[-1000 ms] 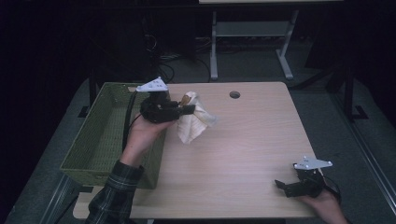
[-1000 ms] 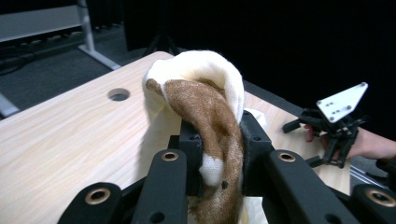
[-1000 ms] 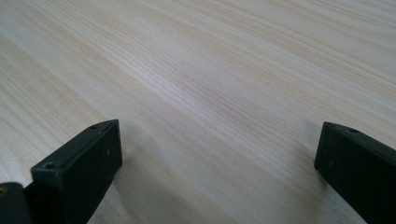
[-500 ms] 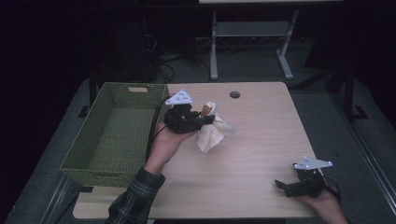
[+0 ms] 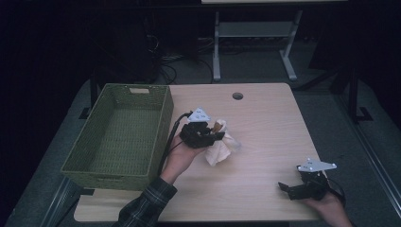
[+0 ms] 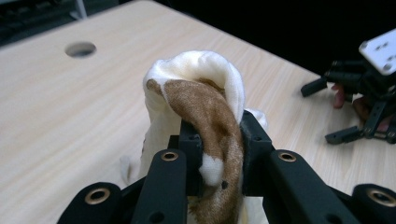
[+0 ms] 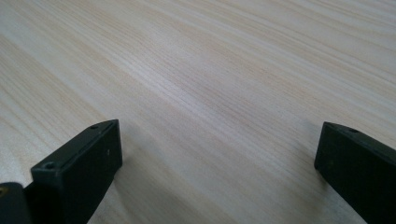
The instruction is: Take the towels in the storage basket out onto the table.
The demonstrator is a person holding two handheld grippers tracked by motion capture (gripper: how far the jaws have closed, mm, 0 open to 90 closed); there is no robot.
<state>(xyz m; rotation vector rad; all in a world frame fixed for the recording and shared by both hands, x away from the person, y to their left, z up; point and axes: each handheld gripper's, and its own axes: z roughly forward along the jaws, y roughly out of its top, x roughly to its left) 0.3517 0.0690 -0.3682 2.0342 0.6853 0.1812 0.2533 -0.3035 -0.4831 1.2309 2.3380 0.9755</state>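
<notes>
Left gripper [image 5: 213, 136] is seen clamped on a bunched white and brown cloth [image 6: 205, 102], held over the table [image 5: 265, 118] beside the green basket [image 5: 118, 132]. Only a fold seems pinched, so slippage or snagging could be caused. Right gripper [image 5: 302, 188] rests wide apart, holding nothing.

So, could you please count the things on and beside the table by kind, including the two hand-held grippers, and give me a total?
Grippers: 2, the left gripper shut on the cloth, the right gripper open above bare wood.
Cloths: 1, the white and brown cloth.
Baskets: 1, the green woven basket at the table's left edge.
Tables: 1, the wooden table.
Total: 5
</notes>
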